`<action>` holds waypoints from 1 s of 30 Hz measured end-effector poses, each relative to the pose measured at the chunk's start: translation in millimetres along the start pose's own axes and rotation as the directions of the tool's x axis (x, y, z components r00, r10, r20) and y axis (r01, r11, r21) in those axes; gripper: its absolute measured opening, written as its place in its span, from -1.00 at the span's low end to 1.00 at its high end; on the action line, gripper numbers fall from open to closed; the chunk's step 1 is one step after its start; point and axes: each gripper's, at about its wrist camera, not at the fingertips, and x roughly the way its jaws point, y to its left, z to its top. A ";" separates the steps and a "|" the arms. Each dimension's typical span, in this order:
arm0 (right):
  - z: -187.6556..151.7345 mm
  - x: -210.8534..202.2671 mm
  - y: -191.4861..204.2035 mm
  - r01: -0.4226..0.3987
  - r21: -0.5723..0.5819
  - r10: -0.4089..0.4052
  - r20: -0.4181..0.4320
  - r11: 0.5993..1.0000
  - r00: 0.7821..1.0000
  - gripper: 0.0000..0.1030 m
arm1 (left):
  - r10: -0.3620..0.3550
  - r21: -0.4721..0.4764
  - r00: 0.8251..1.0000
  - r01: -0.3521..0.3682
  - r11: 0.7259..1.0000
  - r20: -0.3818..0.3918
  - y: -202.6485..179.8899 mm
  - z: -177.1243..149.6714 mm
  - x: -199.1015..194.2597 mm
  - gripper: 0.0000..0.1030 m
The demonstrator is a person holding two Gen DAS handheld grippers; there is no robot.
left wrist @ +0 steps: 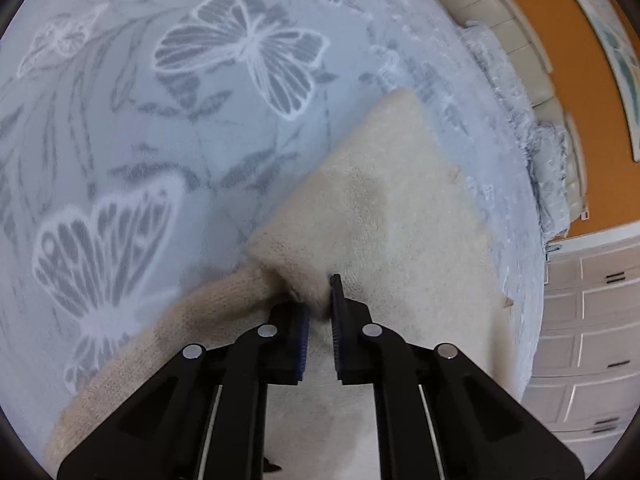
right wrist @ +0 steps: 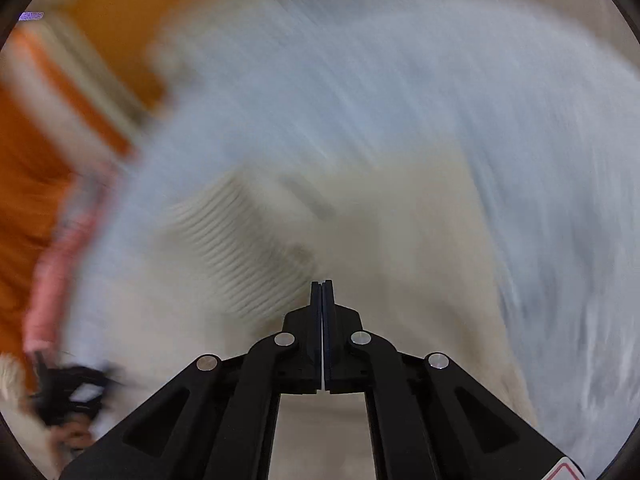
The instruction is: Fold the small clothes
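Cream knit sweater lies on pale blue butterfly-print blanket, one sleeve trailing toward lower left. Left gripper clamped on fold of sweater fabric near sleeve seam, blue pads pinching it. Right gripper above sweater, jaws pressed together, nothing visibly between them; view heavily blurred. Orange wall and white drawers beyond bed.

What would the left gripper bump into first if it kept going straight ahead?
Probably more of the cream sweater. The left gripper is shut on a fold of it, and the sweater lies ahead on the butterfly blanket.
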 end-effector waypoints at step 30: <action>25.8 0.0 28.5 -0.022 0.012 0.021 0.039 1.000 0.999 0.27 | -0.010 0.118 1.000 0.008 0.993 0.011 -5.6 2.2 2.2 -0.76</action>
